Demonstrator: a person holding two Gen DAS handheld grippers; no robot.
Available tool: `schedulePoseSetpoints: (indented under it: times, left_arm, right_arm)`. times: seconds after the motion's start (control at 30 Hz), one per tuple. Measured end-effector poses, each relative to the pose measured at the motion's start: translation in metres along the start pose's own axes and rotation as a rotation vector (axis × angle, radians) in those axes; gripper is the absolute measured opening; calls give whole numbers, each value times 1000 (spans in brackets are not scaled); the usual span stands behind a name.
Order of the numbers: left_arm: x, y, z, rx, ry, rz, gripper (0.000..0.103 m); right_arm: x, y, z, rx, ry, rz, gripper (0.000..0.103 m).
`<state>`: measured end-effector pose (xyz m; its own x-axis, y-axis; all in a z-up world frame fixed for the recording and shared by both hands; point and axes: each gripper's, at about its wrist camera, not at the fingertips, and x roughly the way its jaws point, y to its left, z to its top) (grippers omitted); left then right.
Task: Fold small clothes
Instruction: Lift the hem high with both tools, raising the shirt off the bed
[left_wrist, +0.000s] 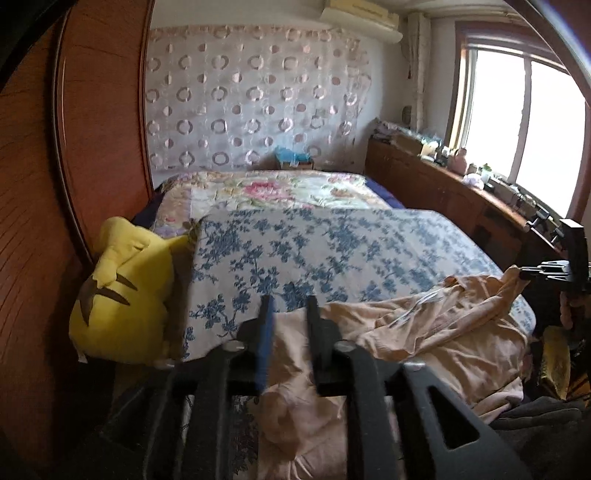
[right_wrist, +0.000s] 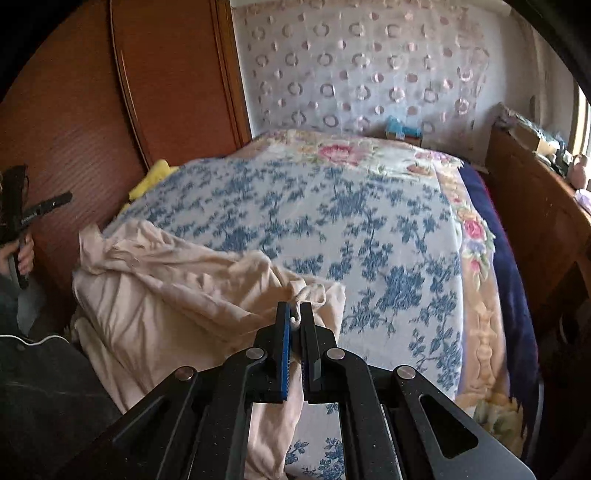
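A crumpled peach garment (left_wrist: 424, 332) lies at the near edge of the bed on a blue-flowered blanket (left_wrist: 332, 251). My left gripper (left_wrist: 288, 306) hovers over the garment's near left part; its fingers stand apart and open, with cloth seen between them below. In the right wrist view the same garment (right_wrist: 177, 288) spreads to the left. My right gripper (right_wrist: 295, 314) is shut on a bunched edge of the garment, cloth showing between the blue pads. The right gripper also shows at the right edge of the left wrist view (left_wrist: 546, 269).
A yellow plush toy (left_wrist: 125, 291) sits at the bed's left side against a wooden wardrobe (left_wrist: 74, 147). A pink-flowered quilt (left_wrist: 266, 188) covers the far half of the bed. A wooden sideboard (left_wrist: 443, 184) with clutter runs under the window on the right.
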<state>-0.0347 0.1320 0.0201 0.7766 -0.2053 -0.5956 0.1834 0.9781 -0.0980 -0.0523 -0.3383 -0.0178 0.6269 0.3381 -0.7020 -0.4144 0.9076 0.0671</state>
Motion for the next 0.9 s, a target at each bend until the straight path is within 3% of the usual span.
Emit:
schedulePoseSetpoints:
  times: [0.03, 0.07, 0.2, 0.23, 0.67, 0.7, 0.8, 0.9]
  left_arm:
    - [5, 1, 0, -1, 10, -3, 40]
    - [13, 3, -1, -1, 26, -8, 43]
    - [42, 7, -1, 14, 99, 0, 44]
    - [50, 8, -1, 21, 114, 5, 45]
    - [142, 17, -11, 69, 337, -11, 49]
    - [145, 16, -13, 72, 348, -10, 51]
    - [147, 19, -12, 71, 353, 2, 70]
    - [150, 24, -12, 64, 361, -12, 76]
  right_arm:
    - [3, -1, 1, -4, 4, -1, 11]
    - [5, -1, 3, -12, 5, 0, 14]
    - [20, -10, 11, 3, 17, -10, 42]
    - [25, -12, 12, 10, 24, -16, 44]
    - [109, -30, 27, 49, 116, -37, 44]
    - [112, -30, 26, 50, 122, -34, 44]
    - [123, -29, 24, 43, 147, -28, 44]
    - [127, -26, 23, 34, 153, -21, 44]
